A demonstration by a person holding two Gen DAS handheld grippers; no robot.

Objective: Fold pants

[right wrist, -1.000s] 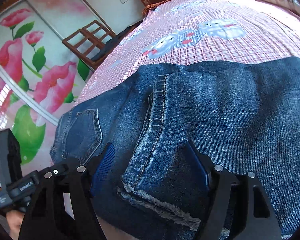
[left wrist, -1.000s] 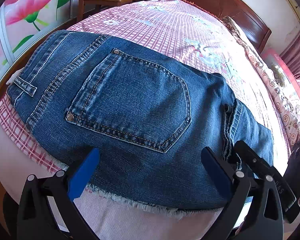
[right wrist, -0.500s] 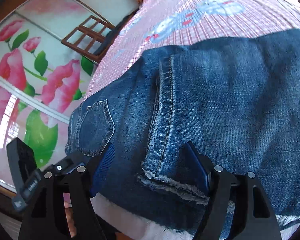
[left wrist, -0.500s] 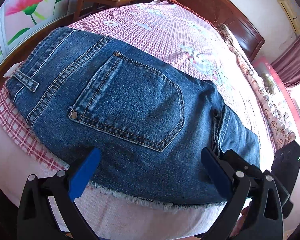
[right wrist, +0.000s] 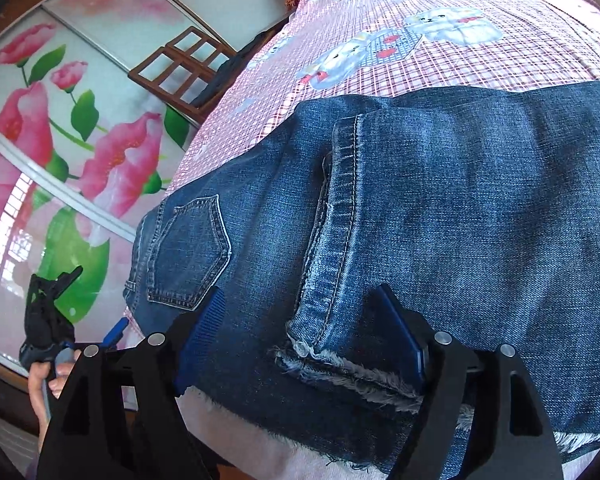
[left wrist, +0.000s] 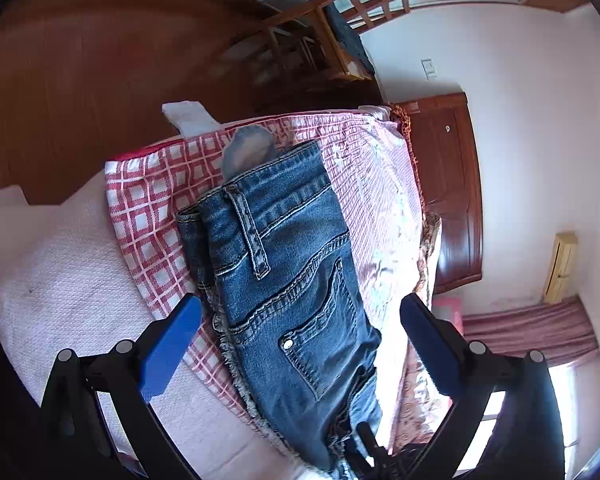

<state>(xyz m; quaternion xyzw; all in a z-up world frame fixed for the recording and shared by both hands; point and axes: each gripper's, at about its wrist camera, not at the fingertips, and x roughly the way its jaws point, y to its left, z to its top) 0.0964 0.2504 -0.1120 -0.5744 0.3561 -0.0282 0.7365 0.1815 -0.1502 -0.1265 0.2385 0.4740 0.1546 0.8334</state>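
Right gripper [right wrist: 300, 336]: blue pads spread wide, straddling the frayed hem and fold seam of the pants [right wrist: 439, 220], clamping nothing. Left gripper [left wrist: 300, 344]: jaws wide apart, nothing between the pads, pants below it. Pants lie folded on the pink checked sheet [left wrist: 148, 216] at the bed's near edge, back pocket [left wrist: 319, 328] up. Only the left view shows the white mattress cover [left wrist: 52, 272], belt loop [left wrist: 252, 236] and wooden door [left wrist: 451, 192]. Only the right view shows the floral wardrobe panel [right wrist: 60, 152]. A wooden chair [right wrist: 180, 68] stands beyond the bed.
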